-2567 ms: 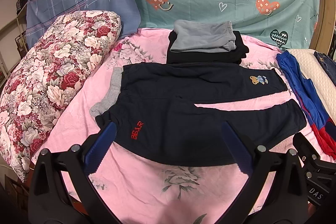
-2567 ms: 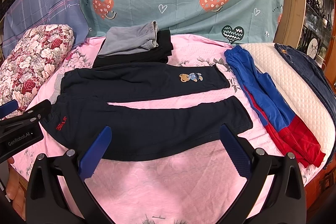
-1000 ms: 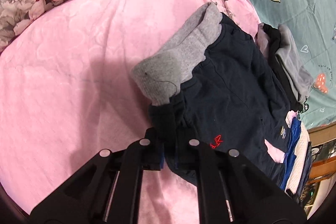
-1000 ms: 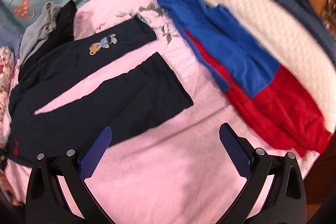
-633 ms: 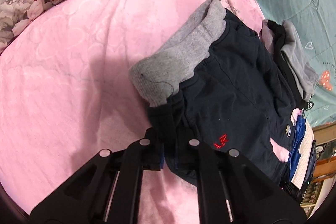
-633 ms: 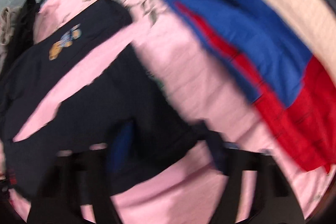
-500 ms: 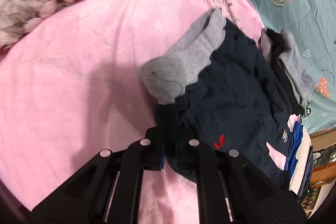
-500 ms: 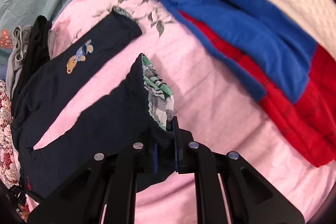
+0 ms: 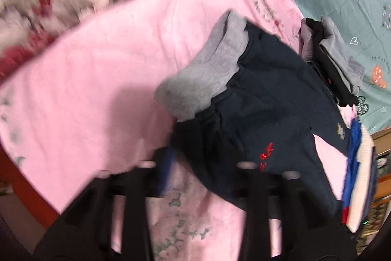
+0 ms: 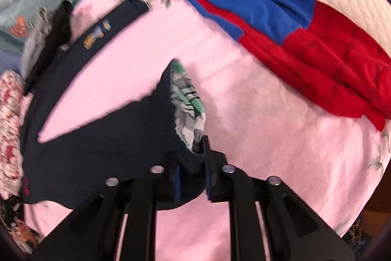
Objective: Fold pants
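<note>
The right claw (image 10: 191, 175) is clenched on the hem of the near leg of the pants (image 10: 97, 136), which gapes to show a plaid lining (image 10: 187, 99). The left claw (image 9: 202, 163) is badly blurred, so I cannot tell whether it grips the waist corner lying between its fingers. The pants lie on the pink bed (image 10: 268, 138) (legs splayed in a V), grey waistband (image 9: 205, 80) at 12 o'clock from the left claw. A blue-and-red garment (image 10: 293, 23) lies at 1 o'clock from the right claw.
</note>
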A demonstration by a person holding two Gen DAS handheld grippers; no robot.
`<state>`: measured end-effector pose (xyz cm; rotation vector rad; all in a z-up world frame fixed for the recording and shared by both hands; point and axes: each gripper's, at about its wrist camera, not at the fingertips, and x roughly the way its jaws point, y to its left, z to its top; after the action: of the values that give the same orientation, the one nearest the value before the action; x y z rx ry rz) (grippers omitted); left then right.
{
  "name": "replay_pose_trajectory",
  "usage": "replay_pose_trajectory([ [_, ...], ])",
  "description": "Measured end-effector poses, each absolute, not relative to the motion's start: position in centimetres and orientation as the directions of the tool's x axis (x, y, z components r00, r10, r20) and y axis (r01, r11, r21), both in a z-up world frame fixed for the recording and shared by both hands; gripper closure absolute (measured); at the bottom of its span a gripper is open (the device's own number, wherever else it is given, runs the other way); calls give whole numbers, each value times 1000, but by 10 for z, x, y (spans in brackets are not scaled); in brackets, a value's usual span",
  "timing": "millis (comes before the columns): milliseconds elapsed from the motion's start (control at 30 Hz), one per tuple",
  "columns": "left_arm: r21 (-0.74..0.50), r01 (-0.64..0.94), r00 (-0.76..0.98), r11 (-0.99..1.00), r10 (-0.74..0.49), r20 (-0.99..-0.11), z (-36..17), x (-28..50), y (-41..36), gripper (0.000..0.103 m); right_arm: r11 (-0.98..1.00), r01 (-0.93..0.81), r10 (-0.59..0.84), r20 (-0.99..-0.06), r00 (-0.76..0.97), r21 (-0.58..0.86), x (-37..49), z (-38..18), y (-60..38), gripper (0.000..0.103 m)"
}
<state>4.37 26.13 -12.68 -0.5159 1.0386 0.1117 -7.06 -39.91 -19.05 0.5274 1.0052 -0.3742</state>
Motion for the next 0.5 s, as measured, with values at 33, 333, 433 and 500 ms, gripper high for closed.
replay_pose_trajectory([
  [33, -334, -308, 544, 891, -123, -830, -114, 40, 259, 25, 829, 533, -105, -888, 448, 171, -66, -186, -394, 59],
  [333, -261, -138, 632, 955, -118, -766, -44, 106, 225, 11, 889, 395, -60, -797, 601, 231, 20, -99, -404, 9],
  [433, -283, -86, 551, 955, -191, -813, -71, 167, 210, 12, 903, 357, -30, -793, 609, 239, 94, -106, -420, 9],
  [500, -265, -79, 511, 961, -190, -838, -90, 192, 201, 15, 907, 363, -42, -808, 587, 216, 131, -115, -430, 9],
])
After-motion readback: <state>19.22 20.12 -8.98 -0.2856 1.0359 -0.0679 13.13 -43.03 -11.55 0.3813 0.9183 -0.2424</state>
